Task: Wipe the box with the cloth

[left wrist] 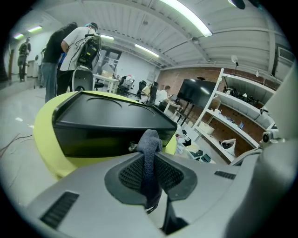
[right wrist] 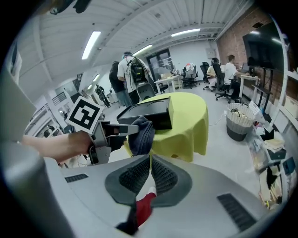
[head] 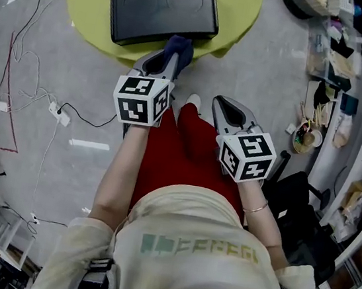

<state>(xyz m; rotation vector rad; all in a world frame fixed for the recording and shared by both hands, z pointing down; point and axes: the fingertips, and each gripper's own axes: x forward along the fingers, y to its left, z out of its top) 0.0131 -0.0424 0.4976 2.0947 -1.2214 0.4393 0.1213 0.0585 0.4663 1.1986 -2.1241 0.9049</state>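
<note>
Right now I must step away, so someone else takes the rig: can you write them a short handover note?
Left tool: shut on the cloth, held at the near side of the box; contact unclear.
Right tool: shut, empty, short of the table.
The box lies on the yellow table.
Done: cloth gripped and at the box.
Left: wipe the box; how much is already wiped cannot be told.

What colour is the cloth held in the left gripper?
The cloth is dark blue, clearest in the right gripper view.
</note>
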